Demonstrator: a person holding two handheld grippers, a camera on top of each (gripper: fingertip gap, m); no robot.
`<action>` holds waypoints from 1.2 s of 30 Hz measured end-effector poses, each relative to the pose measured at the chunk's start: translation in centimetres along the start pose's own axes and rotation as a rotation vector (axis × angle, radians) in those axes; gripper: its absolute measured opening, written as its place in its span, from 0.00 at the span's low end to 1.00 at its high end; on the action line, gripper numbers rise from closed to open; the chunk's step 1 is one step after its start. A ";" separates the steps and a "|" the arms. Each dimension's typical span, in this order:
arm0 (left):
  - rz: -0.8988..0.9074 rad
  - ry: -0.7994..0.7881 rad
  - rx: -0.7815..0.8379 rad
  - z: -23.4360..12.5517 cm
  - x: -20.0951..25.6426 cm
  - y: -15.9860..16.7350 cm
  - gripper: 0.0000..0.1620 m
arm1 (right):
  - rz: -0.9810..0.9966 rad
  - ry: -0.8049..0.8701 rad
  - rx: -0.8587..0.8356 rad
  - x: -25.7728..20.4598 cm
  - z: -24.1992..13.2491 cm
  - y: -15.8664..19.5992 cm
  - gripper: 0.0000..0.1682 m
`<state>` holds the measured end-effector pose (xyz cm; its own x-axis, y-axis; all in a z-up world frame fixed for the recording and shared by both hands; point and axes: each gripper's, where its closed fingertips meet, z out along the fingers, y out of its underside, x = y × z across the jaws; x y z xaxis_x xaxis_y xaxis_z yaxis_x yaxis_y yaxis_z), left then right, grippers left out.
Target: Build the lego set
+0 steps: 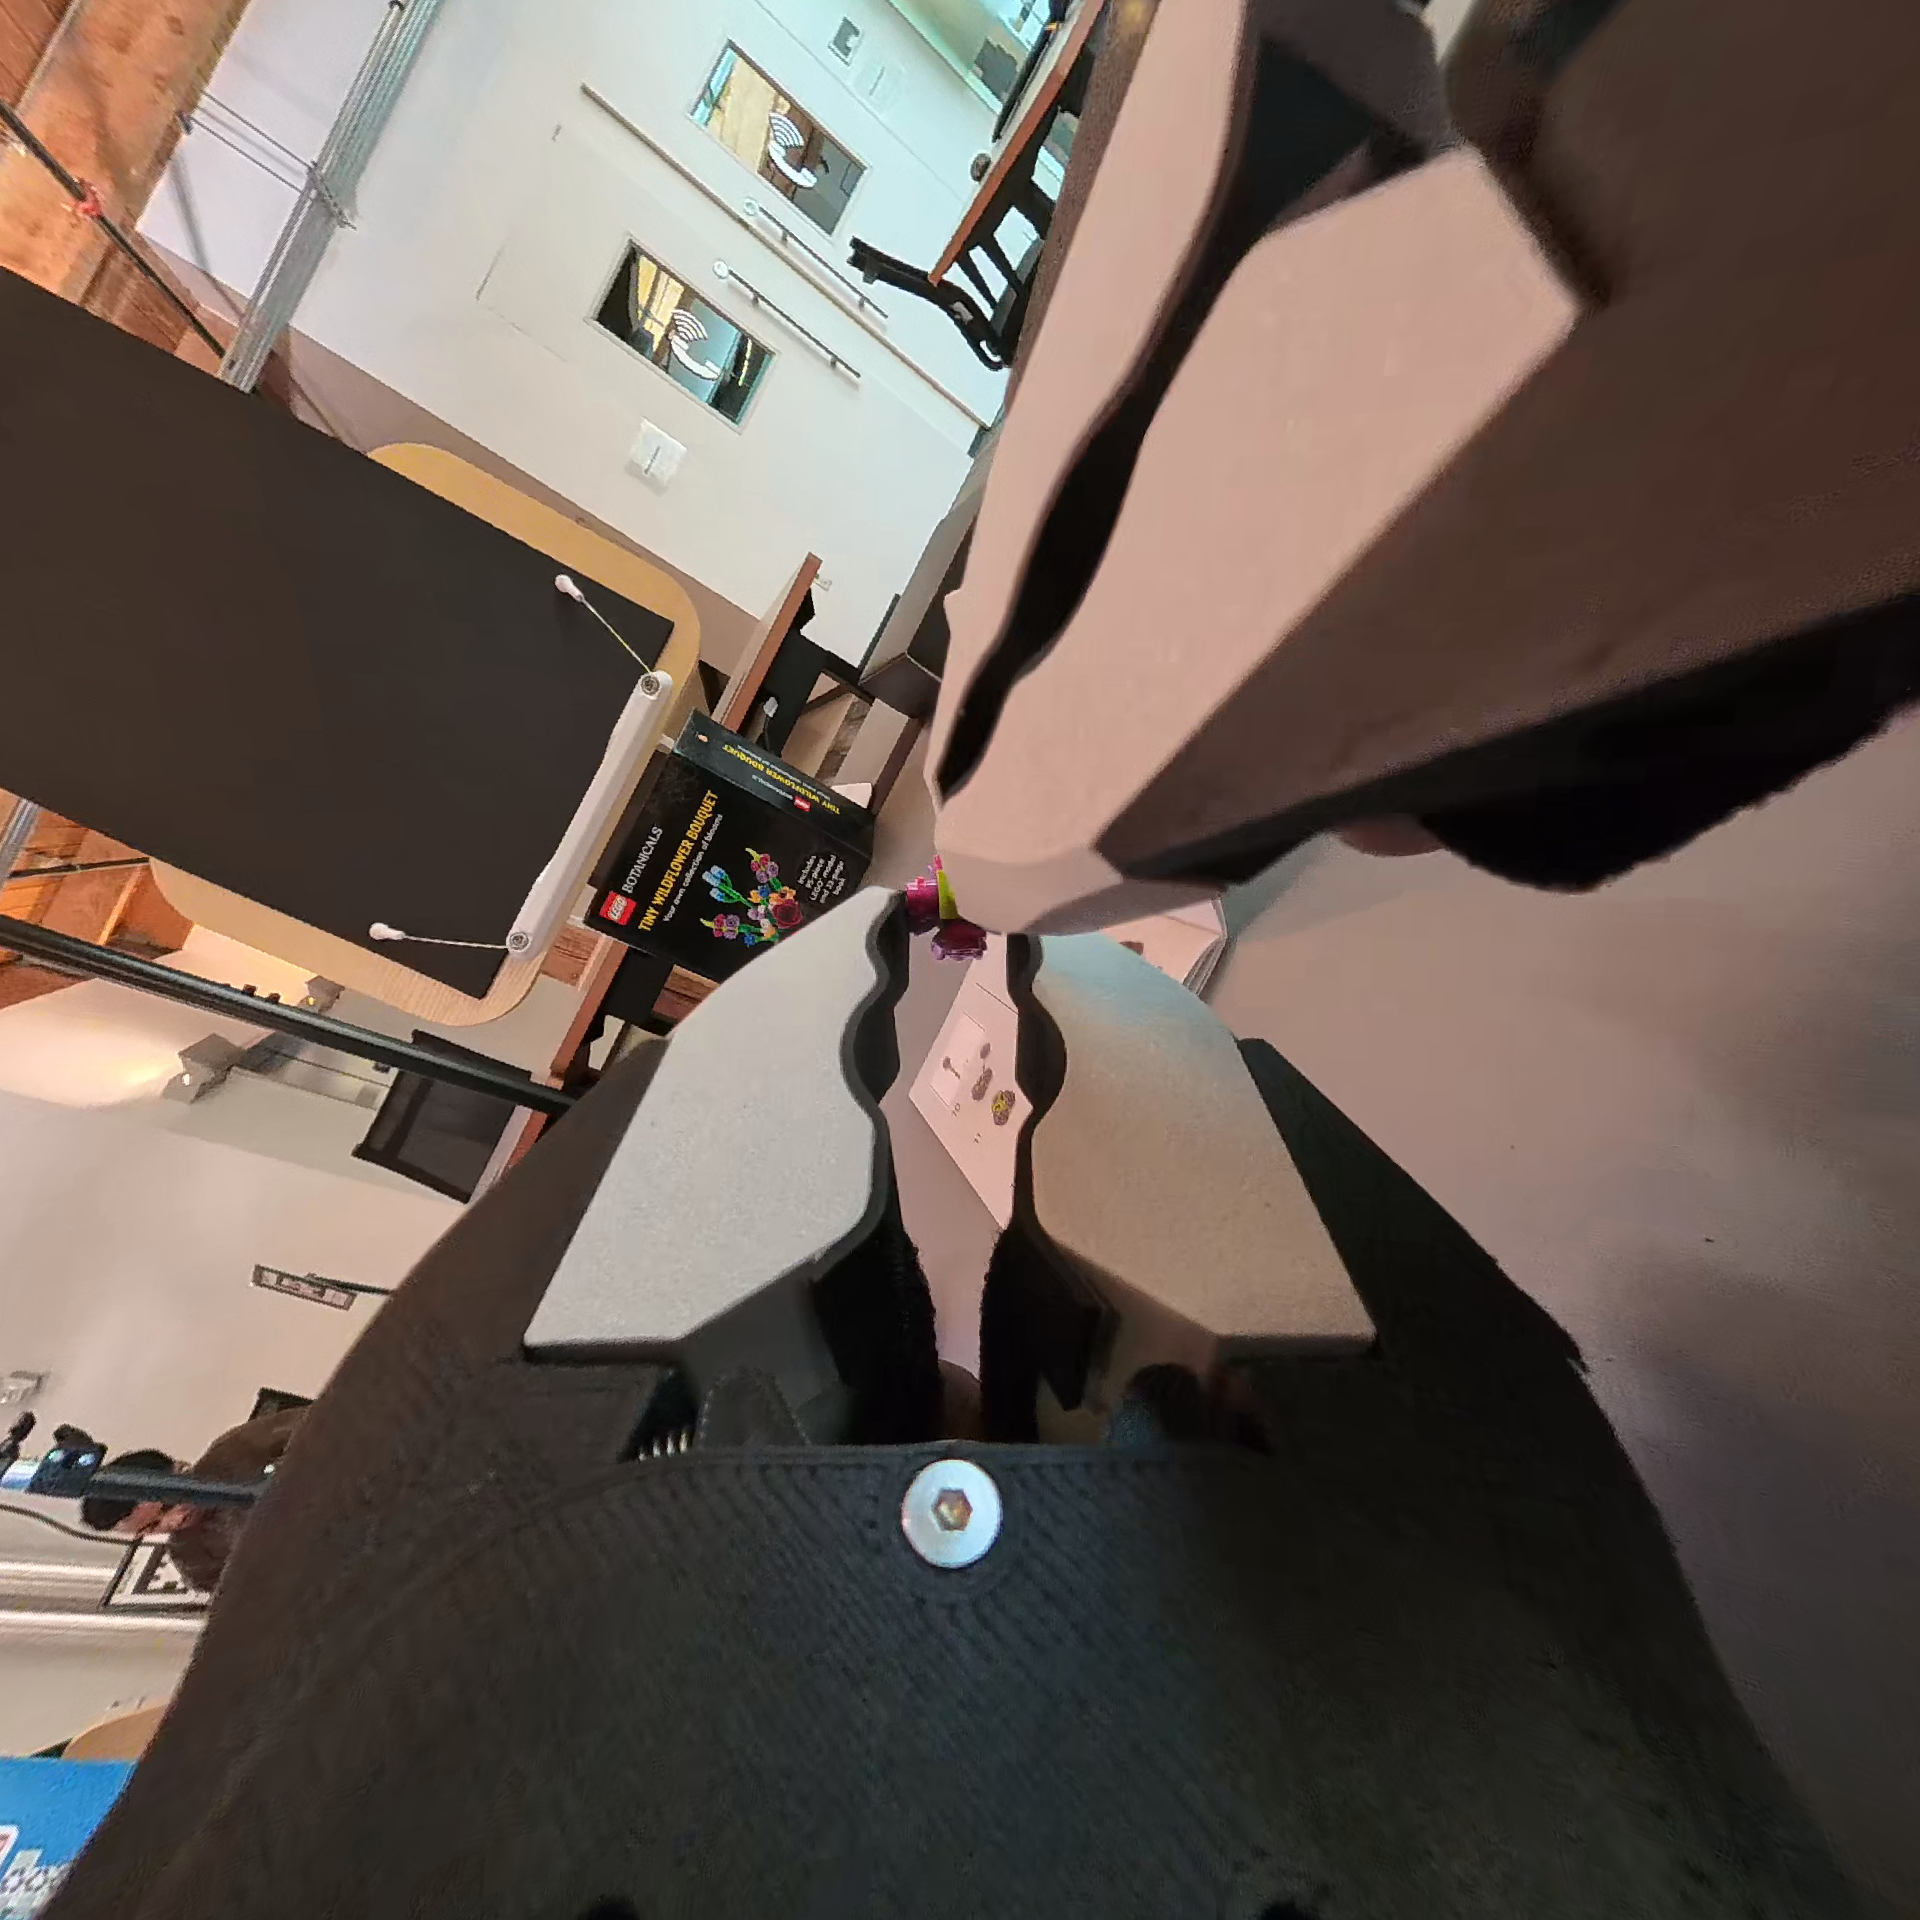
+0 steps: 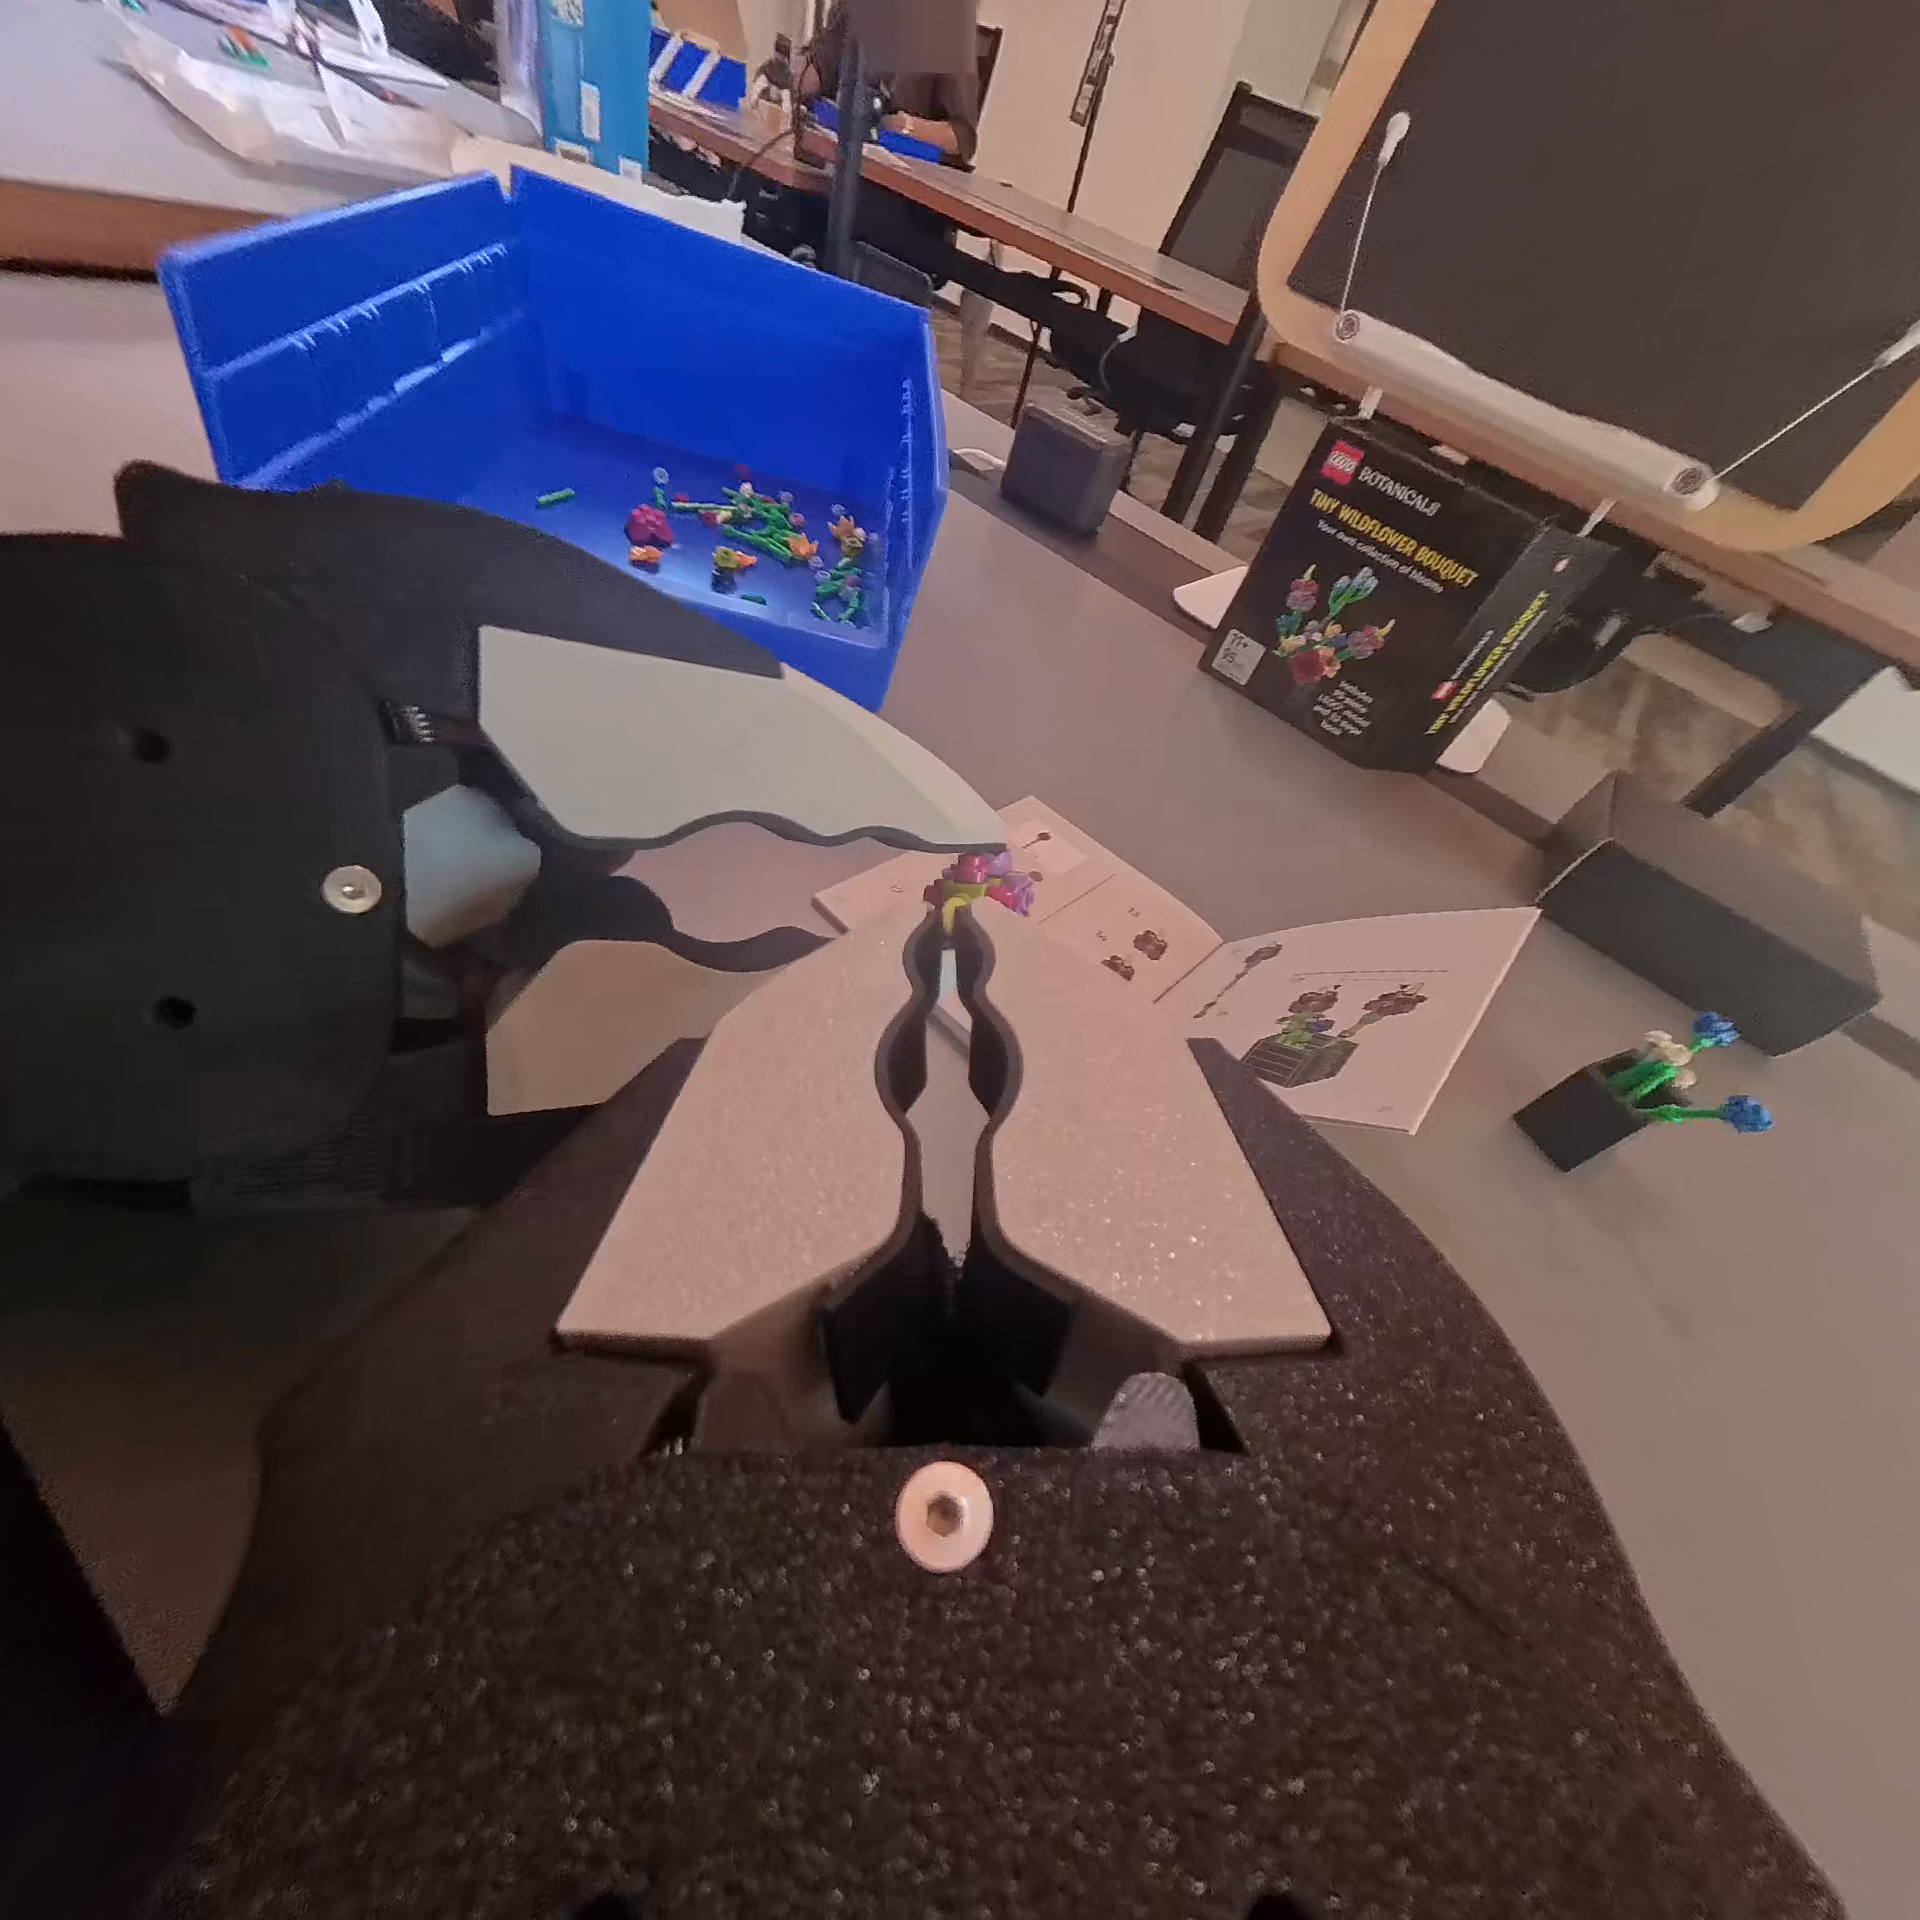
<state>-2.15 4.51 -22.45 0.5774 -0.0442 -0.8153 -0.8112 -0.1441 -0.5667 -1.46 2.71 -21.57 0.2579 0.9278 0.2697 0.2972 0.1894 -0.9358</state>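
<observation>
A small flower piece (image 2: 985, 881), magenta and purple on a lime-green stem, is held above the grey table (image 2: 1558, 1351). My right gripper (image 2: 945, 925) is shut on the stem, with the blooms sticking out past its fingertips. My left gripper (image 2: 904, 883) comes in from the left with its jaws apart, and its upper fingertip is right beside the blooms. In the left wrist view the flower piece (image 1: 940, 909) sits just beyond my open left gripper (image 1: 954, 930). My right gripper (image 1: 951, 831) reaches down to it from the upper right.
A blue bin (image 2: 561, 343) with several loose pieces (image 2: 758, 530) stands at the back left. The open instruction booklet (image 2: 1351, 1018) lies under the grippers. The black set box (image 2: 1351, 582) is behind it. A small black pot with blue and white flowers (image 2: 1642, 1091) and a black tray (image 2: 1714, 935) are at the right. Left and right tips are no more than a few centimetres apart.
</observation>
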 end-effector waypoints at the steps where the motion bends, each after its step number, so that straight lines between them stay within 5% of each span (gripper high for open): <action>1: -0.002 0.000 -0.004 0.0 0.0 0.0 0.11 | -0.014 0.011 -0.001 0.0 0.0 0.0 0.01; 30: 0.066 -0.013 -0.043 0.2 0.5 0.5 0.10 | -0.041 0.052 -0.032 0.1 0.7 0.8 0.02; 33: -0.064 0.043 -0.034 0.5 0.6 0.7 0.11 | -0.019 0.006 -0.020 0.3 0.9 0.4 0.02; 36: -0.352 0.205 0.050 0.6 0.5 0.2 0.11 | 0.136 -0.166 0.166 0.5 -0.4 -2.8 0.20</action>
<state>-2.05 5.08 -23.08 0.8227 -0.1976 -0.5331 -0.5617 -0.1373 -0.8159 -1.80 2.47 -18.76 0.1264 0.9858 0.1106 0.1122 0.0965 -0.9890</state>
